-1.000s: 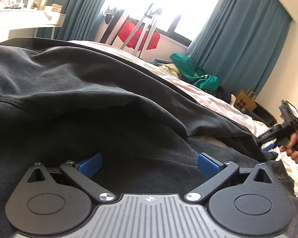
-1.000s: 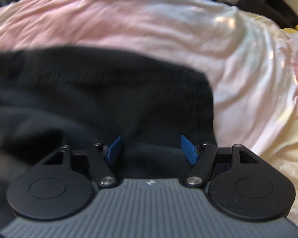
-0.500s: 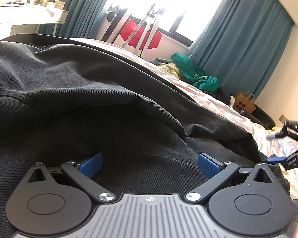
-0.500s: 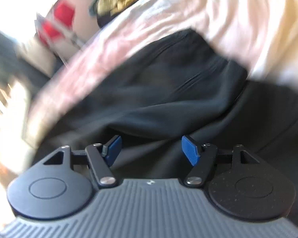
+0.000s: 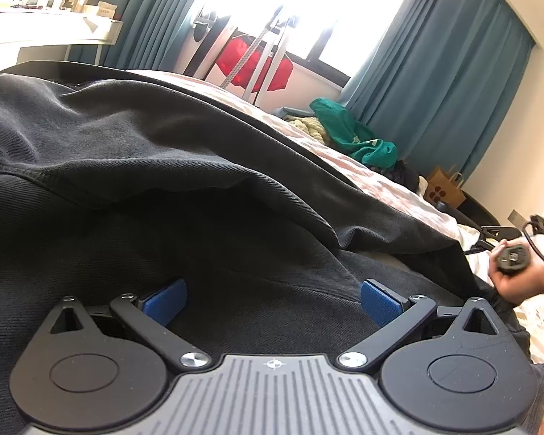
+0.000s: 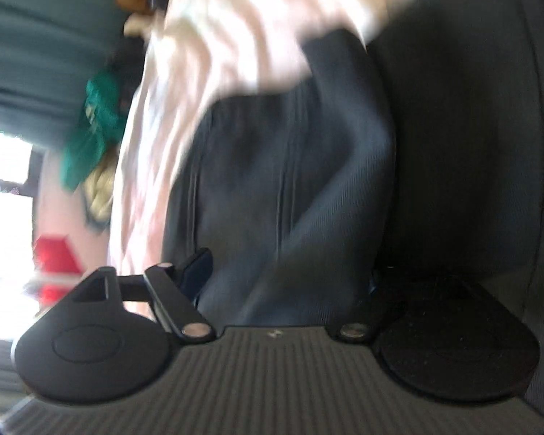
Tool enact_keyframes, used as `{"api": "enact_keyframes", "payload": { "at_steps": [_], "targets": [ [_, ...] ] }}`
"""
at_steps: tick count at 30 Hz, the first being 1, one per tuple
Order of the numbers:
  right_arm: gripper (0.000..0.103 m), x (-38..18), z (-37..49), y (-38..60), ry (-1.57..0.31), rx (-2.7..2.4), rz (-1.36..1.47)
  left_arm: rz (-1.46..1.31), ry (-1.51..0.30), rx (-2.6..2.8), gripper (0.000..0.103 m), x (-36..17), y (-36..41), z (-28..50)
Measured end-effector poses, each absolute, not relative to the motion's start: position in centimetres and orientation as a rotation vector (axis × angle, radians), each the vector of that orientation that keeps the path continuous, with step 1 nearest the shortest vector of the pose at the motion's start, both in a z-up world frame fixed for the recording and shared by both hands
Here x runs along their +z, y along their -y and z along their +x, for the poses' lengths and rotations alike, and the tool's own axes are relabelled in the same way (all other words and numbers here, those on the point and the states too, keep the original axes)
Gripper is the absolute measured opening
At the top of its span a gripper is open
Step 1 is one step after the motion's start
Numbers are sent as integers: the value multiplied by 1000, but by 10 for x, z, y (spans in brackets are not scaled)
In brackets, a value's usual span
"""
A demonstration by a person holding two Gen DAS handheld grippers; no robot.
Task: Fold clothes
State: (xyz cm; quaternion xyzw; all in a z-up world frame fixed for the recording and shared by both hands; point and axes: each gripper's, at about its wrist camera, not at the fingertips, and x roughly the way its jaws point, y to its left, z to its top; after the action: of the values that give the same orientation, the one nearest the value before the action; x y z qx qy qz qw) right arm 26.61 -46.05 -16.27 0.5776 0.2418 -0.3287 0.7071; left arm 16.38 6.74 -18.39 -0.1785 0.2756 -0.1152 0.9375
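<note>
A black denim garment lies spread over the bed and fills the left wrist view. My left gripper is open, low over the cloth, with blue pads wide apart and nothing between them. In the blurred right wrist view my right gripper is rolled on its side with the dark garment lying between its fingers; the jaws look wide apart. The hand holding the right gripper shows at the right edge of the left wrist view, by the garment's far edge.
The pink and white bedsheet runs under the garment. A green garment lies on a pile at the bed's far end. A drying rack with a red item, teal curtains, a white desk and a paper bag stand beyond.
My right gripper has swung and rolled sideways along the garment's edge, with heavy motion blur. My left gripper has stayed open in the same place over the cloth.
</note>
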Motion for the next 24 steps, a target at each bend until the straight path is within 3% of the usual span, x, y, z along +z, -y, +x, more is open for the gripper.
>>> {"api": "enact_keyframes", "payload": {
  "at_steps": [2, 4, 5, 7, 11, 17, 20, 24],
  "targets": [
    [76, -157, 274, 470, -503, -810, 1209, -365, -562, -236, 103, -184, -67, 164],
    [51, -158, 287, 480, -551, -834, 1178, -368, -560, -238, 103, -184, -67, 164],
    [29, -156, 293, 483, -596, -841, 1145, -368, -560, -238, 103, -185, -67, 164],
    [21, -140, 306, 480, -622, -816, 1062, -368, -558, -239, 103, -185, -67, 165],
    [17, -95, 327, 473, -594, -691, 938, -372, -556, -242, 103, -185, -69, 164],
    [16, -26, 306, 467, -308, -379, 703, -423, -530, -255, 103, -184, -76, 162],
    [16, -62, 286, 483, -342, -367, 666, -453, -529, -260, 103, -185, -80, 162],
    [17, -137, 255, 516, -482, -409, 829, -420, -530, -257, 103, -185, -76, 161]
  ]
}}
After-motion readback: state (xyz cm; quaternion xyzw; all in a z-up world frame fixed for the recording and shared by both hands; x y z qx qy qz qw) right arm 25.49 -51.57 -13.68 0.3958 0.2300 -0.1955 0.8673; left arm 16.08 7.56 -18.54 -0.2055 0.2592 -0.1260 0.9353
